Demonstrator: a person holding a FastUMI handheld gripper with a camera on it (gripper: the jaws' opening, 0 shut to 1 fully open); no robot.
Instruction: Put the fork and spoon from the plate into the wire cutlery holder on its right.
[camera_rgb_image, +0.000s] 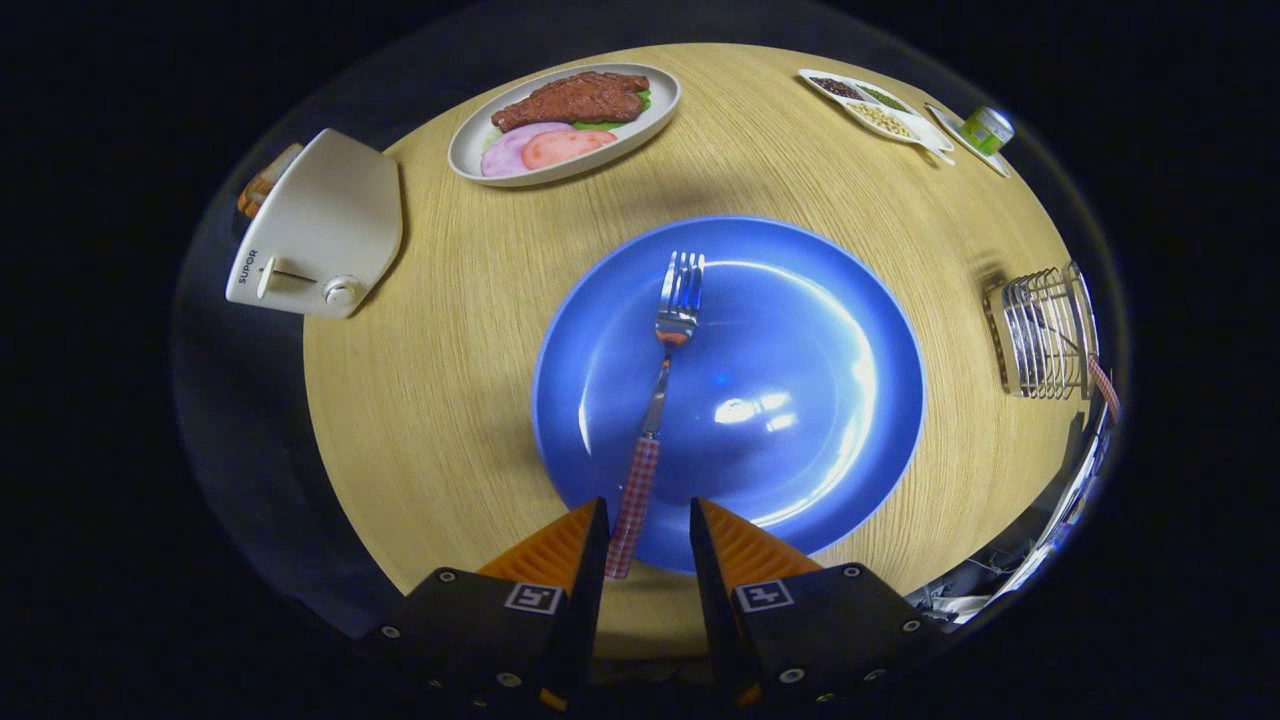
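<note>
A metal fork (670, 330) with a red-checked handle lies on the big blue plate (800, 350), tines pointing away from me. Its handle end reaches over the plate's near rim and sits between my fingers, close to the left one. My gripper (648, 505) is open and low over that near rim, and neither finger presses on the handle. The wire cutlery holder (1045, 335) stands to the right of the plate near the table's edge. A second red-checked handle (1103, 385) sticks out of its right side; the rest of that piece is hidden in the wires.
The round wooden table (440, 350) also carries a white toaster (320, 230) at the far left and an oval plate of food (565, 120) beyond the blue plate. A divided snack tray (875, 105) and a small green jar (988, 130) lie at the far right.
</note>
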